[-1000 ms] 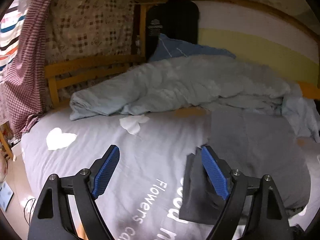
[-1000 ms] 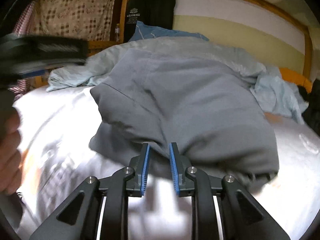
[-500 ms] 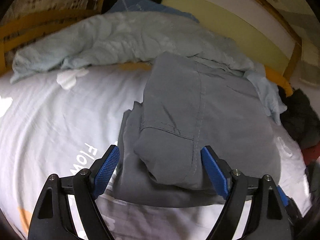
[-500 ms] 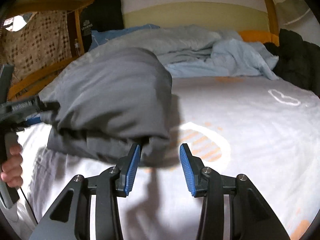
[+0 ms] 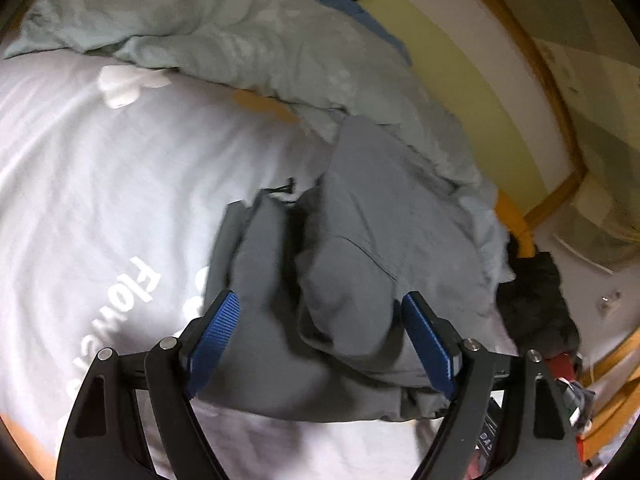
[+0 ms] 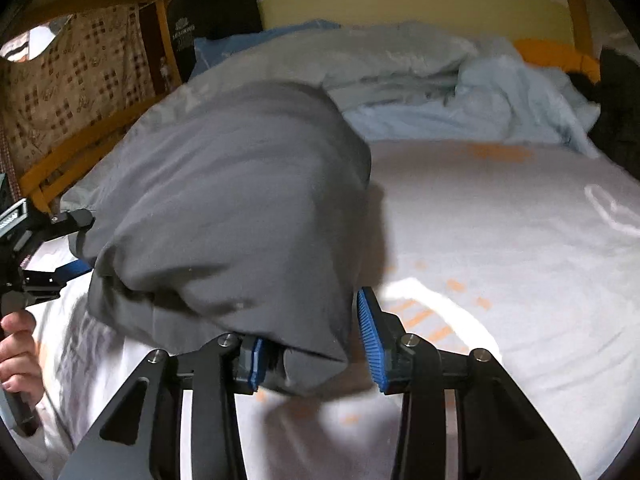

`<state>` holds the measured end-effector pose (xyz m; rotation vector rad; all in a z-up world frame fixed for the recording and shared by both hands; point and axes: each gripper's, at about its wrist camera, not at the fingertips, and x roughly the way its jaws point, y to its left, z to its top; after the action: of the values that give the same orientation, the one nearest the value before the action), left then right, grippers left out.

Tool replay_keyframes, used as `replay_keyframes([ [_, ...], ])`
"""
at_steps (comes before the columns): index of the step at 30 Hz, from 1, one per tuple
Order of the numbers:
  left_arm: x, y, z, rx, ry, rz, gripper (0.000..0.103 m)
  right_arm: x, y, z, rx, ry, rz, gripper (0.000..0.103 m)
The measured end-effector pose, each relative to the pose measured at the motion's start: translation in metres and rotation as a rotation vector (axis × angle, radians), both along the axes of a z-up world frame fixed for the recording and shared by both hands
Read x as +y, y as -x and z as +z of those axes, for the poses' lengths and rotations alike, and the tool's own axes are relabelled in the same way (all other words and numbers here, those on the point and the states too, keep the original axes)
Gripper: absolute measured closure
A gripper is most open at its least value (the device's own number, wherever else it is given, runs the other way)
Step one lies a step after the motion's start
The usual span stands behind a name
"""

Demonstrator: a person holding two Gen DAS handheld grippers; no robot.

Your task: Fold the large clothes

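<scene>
Bed sheet (image 5: 100, 208): pale, printed with white lettering and orange marks, it fills the left of the left wrist view and carries everything else.
Left gripper (image 5: 320, 340): blue pads spread wide apart, released, with the garment's near end bulging between them; whether a pad brushes the cloth cannot be told.
Grey garment (image 5: 360, 264): a large, plain grey piece, apparently trousers, lying on the sheet as a thick layered bundle between the two grippers, its far end against the quilt.
Long axis: runs from the grippers at the near edge away toward the headboard end of the bed, tilting slightly right in the left wrist view.
Pale blue quilt (image 5: 208, 36): rumpled along the far side of the bed, just behind the garment.
Dark clothing (image 5: 536, 300): heaped at the right edge of the bed, apart from the grey piece.
Right gripper (image 6: 314, 346): fingers parted, a near corner of the grey garment (image 6: 240, 208) sagging into the gap; nothing is clamped.
Person's hand (image 6: 18, 354): wrapped round the left gripper's handle at the far left of the right wrist view.
Progress: the garment looks already folded over on itself into several layers, so the fold seems largely done. Squaring the puffy, uneven edges and perhaps one last fold or a move aside appear to be what is left.
</scene>
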<state>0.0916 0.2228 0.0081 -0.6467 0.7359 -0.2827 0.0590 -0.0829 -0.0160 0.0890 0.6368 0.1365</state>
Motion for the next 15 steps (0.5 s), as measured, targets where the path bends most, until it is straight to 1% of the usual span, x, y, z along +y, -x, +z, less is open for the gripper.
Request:
replay_keyframes([
  [1, -0.003, -0.002, 0.001, -0.014, 0.013, -0.029, 0.021, 0.005, 0.001, 0.005, -0.025, 0.026, -0.010, 0.068],
  [3, -0.011, -0.005, -0.001, -0.023, 0.027, -0.080, 0.023, 0.012, 0.007, 0.013, -0.049, 0.044, -0.028, 0.071],
  [5, -0.020, -0.009, -0.004, -0.003, -0.016, -0.087, 0.025, 0.010, 0.019, 0.016, -0.061, 0.020, -0.035, 0.074],
  [6, -0.023, -0.011, -0.006, 0.000, -0.024, -0.088, 0.025, 0.006, 0.026, 0.013, -0.062, -0.011, -0.044, 0.074],
  [7, -0.025, -0.013, -0.009, 0.006, -0.002, -0.094, 0.025, 0.004, 0.030, 0.008, -0.055, -0.015, -0.044, 0.074],
  [10, -0.025, -0.020, -0.022, 0.045, 0.152, -0.109, 0.025, 0.007, 0.032, -0.004, -0.054, 0.075, -0.021, 0.075],
  [11, -0.027, -0.021, -0.023, 0.045, 0.162, -0.118, 0.025, 0.006, 0.033, -0.005, -0.055, 0.077, -0.019, 0.075],
  [12, -0.031, -0.021, -0.021, 0.033, 0.136, -0.128, 0.034, 0.005, 0.030, -0.004, -0.053, 0.066, -0.021, 0.074],
  [13, -0.034, -0.021, -0.019, 0.013, 0.118, -0.138, 0.055, 0.003, 0.024, -0.003, -0.049, 0.048, -0.024, 0.074],
  [14, -0.036, -0.020, -0.017, -0.004, 0.107, -0.136, 0.065, 0.001, 0.022, -0.004, -0.048, 0.035, -0.028, 0.073],
  [15, -0.036, -0.015, -0.013, -0.034, 0.092, -0.106, 0.079, -0.001, 0.018, -0.005, -0.044, 0.003, -0.038, 0.073],
])
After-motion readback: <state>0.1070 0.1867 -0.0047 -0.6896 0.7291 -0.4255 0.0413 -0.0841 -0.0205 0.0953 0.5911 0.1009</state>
